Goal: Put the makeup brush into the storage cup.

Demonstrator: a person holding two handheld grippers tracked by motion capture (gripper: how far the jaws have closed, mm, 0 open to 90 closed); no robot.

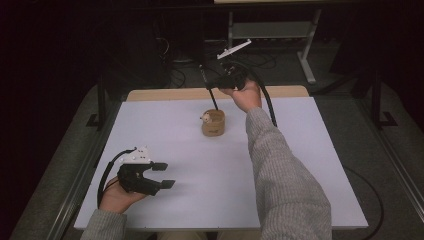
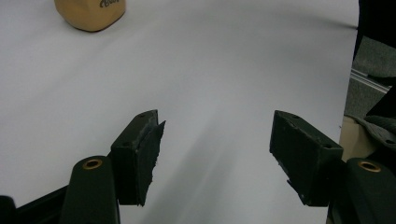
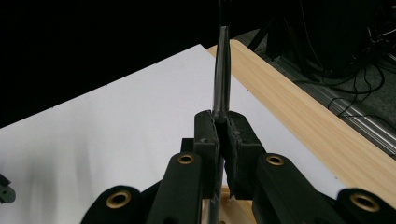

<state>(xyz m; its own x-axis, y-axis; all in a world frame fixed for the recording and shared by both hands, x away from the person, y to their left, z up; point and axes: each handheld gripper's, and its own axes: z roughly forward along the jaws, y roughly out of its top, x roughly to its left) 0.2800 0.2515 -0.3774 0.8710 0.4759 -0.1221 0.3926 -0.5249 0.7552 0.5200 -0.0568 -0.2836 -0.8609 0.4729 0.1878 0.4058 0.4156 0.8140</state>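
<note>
The right gripper (image 1: 216, 86) is up at the far side of the table (image 1: 320, 165), its jaws clamped tight on a thin dark pen (image 1: 213, 98) that slants down into a small wooden holder (image 1: 213, 123) standing near the middle of the white surface. In the right gripper view the pen (image 3: 222, 70) runs straight up out of the pinched pads, glossy and narrow, with the holder's pale rim (image 3: 226, 205) showing just below the jaws. Whether the pen's lower tip touches the cup's inside I cannot tell.

The left gripper (image 1: 163, 175) rests low near the front left corner of the table, jaws spread with nothing between them (the bare white surface shows through the gap in its own view), and the holder (image 2: 91, 13) sits well off ahead of it.

To my eye the pen is light and stiff, but its smooth round barrel looks prone to slipping or pivoting between flat pads. A grip across the barrel, near its middle or upper part as now, seems sensible. The holder looks light too, and could tip or skid if the pen catches its rim, so a straight travel seems wise.
</note>
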